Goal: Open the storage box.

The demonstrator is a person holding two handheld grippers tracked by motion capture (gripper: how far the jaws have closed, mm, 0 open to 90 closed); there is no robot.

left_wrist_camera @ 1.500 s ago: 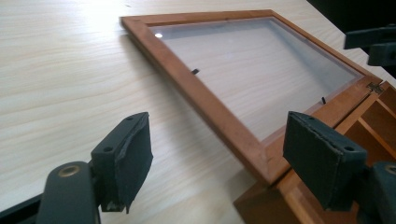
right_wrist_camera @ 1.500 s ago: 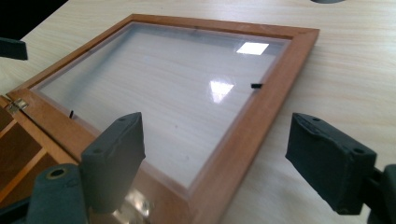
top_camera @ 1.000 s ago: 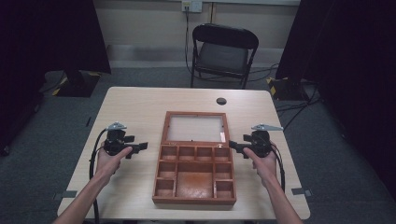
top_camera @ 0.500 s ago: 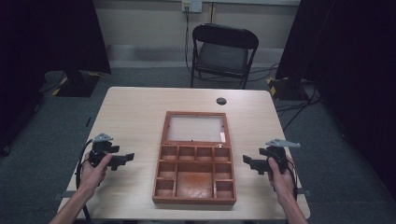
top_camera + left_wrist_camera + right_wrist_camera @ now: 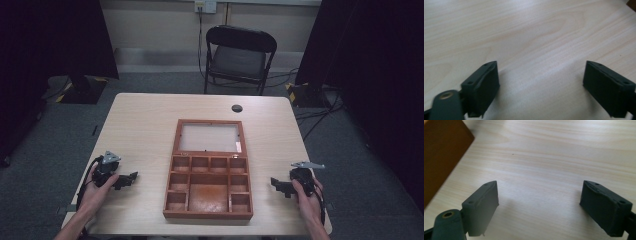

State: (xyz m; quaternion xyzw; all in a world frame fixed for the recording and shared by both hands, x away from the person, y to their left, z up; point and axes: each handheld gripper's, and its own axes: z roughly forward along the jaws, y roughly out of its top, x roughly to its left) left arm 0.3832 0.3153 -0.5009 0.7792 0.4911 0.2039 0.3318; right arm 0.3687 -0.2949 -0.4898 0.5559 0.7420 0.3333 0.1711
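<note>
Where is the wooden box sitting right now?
In the high view the wooden box lies open at the middle of the table, between the left gripper and right gripper, touching neither; its glass lid lies flat toward the chair.

Compartmented box [image 5: 209,170] at centre of surface [image 5: 145,125], lid section toward 12 o'clock. Small round disc [image 5: 236,108] at 12 o'clock, apart from box. Left gripper [image 5: 129,178] at 9 o'clock, right gripper [image 5: 276,183] at 3 o'clock. Chair [image 5: 239,56] beyond far edge.
</note>
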